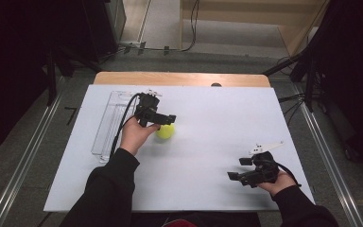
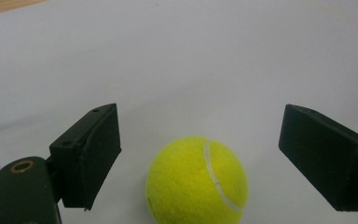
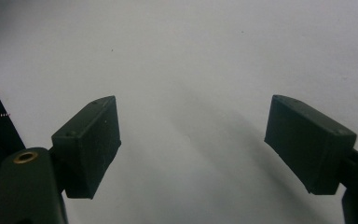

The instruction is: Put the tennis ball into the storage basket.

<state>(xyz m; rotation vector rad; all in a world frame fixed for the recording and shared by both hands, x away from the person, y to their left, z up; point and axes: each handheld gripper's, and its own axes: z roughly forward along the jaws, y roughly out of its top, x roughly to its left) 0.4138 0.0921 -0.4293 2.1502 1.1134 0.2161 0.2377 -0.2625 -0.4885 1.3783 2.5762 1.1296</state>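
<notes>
The high view is soft and low in detail: the white table (image 1: 208, 142) is evenly lit from above while the room's sides fall into near black. In the left gripper view the tennis ball (image 2: 196, 182) is bright and fairly sharp, with mild blur on the near black parts. The right gripper view is dimmer and greyer, darkening toward its corners, with a soft diagonal shadow across the table.

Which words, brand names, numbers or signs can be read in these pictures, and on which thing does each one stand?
None can be read.
Tennis ball: only its white seam shows in the left gripper view, no brand print on the side that faces the camera.
Clear plastic tray: no label to be seen in the high view.
Left gripper and right gripper: plain black pads, no marking.
White table sheet: blank.
</notes>
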